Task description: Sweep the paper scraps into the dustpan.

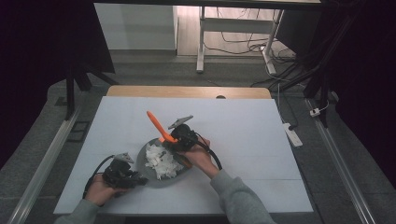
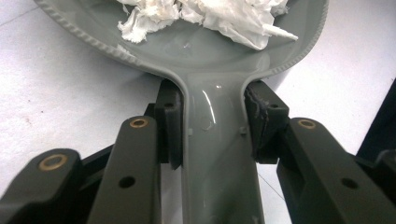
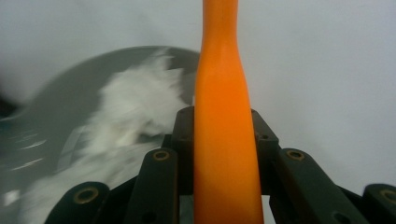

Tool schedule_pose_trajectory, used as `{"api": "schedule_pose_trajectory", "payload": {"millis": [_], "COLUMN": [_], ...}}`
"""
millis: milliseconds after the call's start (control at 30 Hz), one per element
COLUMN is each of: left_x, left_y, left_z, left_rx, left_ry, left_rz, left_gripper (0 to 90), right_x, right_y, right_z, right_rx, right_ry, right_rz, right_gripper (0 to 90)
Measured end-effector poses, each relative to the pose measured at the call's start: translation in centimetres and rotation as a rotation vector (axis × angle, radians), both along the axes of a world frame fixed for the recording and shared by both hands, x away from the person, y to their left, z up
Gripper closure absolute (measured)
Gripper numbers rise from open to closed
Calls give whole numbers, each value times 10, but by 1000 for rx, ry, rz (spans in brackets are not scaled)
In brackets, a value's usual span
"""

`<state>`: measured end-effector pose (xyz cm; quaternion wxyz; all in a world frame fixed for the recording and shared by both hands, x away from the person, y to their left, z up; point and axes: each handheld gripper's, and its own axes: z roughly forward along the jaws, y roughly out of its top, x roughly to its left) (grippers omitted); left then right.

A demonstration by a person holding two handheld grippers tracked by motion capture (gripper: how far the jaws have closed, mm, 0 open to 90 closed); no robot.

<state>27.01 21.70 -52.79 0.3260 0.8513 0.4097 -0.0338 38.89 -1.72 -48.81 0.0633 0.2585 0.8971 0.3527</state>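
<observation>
A grey pan (image 1: 148, 176) lies on the white table, with crumpled white paper (image 1: 161, 161) heaped in it. My left gripper (image 1: 137, 178) is shut on the pan's handle (image 2: 217, 177); in the left gripper view both pads (image 2: 172, 126) press on its sides, and the paper (image 2: 210, 16) lies just beyond. My right gripper (image 1: 171, 140) sits over the pan's far right rim, shut on a long orange utensil (image 1: 158, 124) that points up and to the far left. In the right gripper view the orange utensil (image 3: 224, 140) runs up between the jaws, with the blurred pan (image 3: 56, 112) and paper (image 3: 130, 112) to its left.
The white tabletop (image 1: 243, 135) lies bare right of and beyond the pan, ending at a wooden strip (image 1: 187, 91) along the far edge. On the floor to the right lie a power strip (image 1: 293, 133) and cables. Dark stand legs (image 1: 74, 88) rise at the far left.
</observation>
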Motion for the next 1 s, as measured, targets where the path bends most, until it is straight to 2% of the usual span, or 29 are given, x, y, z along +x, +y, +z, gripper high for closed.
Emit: {"api": "schedule_pose_trajectory", "payload": {"millis": [67, 200, 300, 400, 500, 833, 1000], "left_x": [0, 0, -1, -1, -1, -3, -3], "left_y": [0, 0, 0, 1, 1, 3, 5], "left_z": [0, 0, -1, -2, -1, 1, 3], "left_rx": [0, -3, -7, -9, -5, -11, -25], "left_ry": [-3, -13, -18, -21, -29, -63, -78], "left_rz": [3, -2, -2, -2, 0, 1, 20], "left_gripper": [618, 618, 618, 618, 618, 619, 618], "right_x": [-10, -20, -18, -16, -15, -15, -17], "right_y": [-2, -9, -18, -27, -32, -47, -55], "right_z": [5, 18, 24, 25, 27, 37, 40], "right_rx": [2, 54, 110, 145, 146, 203, 222], "right_ry": [-16, -56, -53, -52, -59, -99, -123], "right_rz": [25, 67, 38, 16, 3, -34, -50], "right_gripper": [704, 704, 704, 704, 704, 704, 704]}}
